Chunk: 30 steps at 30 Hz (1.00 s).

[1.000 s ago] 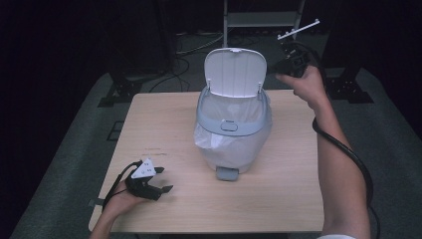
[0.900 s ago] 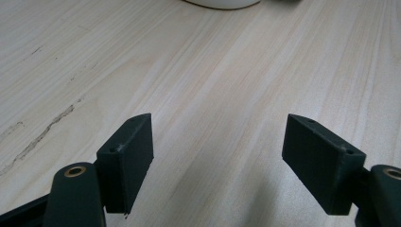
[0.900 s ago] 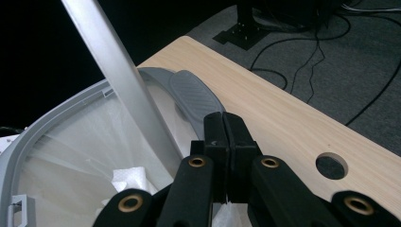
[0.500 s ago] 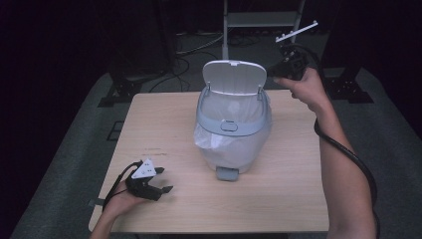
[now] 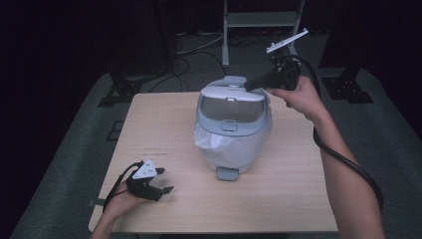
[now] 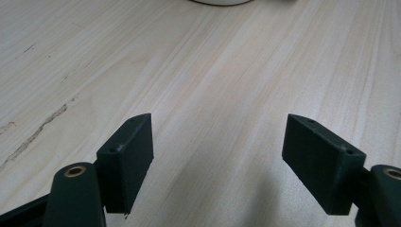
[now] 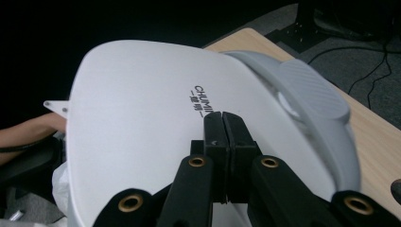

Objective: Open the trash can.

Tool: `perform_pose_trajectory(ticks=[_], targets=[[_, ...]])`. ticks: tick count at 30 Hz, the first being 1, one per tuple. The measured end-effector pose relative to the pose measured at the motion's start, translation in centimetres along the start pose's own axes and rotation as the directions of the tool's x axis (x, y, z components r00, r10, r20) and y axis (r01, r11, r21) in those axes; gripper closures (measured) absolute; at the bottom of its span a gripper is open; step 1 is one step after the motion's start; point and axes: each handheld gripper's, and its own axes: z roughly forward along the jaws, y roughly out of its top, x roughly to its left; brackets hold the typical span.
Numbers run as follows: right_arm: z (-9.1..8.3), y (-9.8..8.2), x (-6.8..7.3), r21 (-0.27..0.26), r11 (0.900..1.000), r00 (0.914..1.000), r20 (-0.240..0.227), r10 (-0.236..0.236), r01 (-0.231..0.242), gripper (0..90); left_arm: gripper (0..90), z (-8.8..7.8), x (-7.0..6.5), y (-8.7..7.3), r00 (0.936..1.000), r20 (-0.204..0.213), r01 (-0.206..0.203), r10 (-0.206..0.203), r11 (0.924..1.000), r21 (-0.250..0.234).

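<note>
A pale grey pedal bin lined with a white bag stands mid-table. Its white lid is tilted down over the opening, with a gap under its front edge. My right gripper is shut with nothing between its jaws, and its tips lie on the lid's top near the back. In the right gripper view the closed jaws rest against the lid by the printed lettering. My left gripper lies on the table at the front left, open and empty. Bare wood shows between its jaws.
The bin's foot pedal sticks out toward the table's front edge. The wooden table has bare surface to the left and right of the bin. Dark stands, a metal frame and cables lie on the floor behind.
The lid has swung from upright down over the bin. My right gripper has moved forward and left with it, jaws shut throughout. The left gripper has not moved.
</note>
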Motion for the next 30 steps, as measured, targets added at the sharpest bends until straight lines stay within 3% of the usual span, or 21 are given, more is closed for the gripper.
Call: perform_pose_trajectory(ticks=[21, 30], targets=[[3.0, -0.9, 3.8, 0.088, 0.992, 0.9944, -0.059, -0.088, 0.093, 87.6, 24.5, 0.1, -0.1, 0.0, 1.0000, 0.006, -0.001, 0.001, 1.0000, 0.004], [3.1, -1.4, 4.6, 0.061, 0.990, 0.9907, -0.047, -0.128, 0.130, 89.5, 24.1, 0.2, -0.1, 0.0, 1.0000, 0.009, -0.001, 0.000, 1.0000, 0.008]])
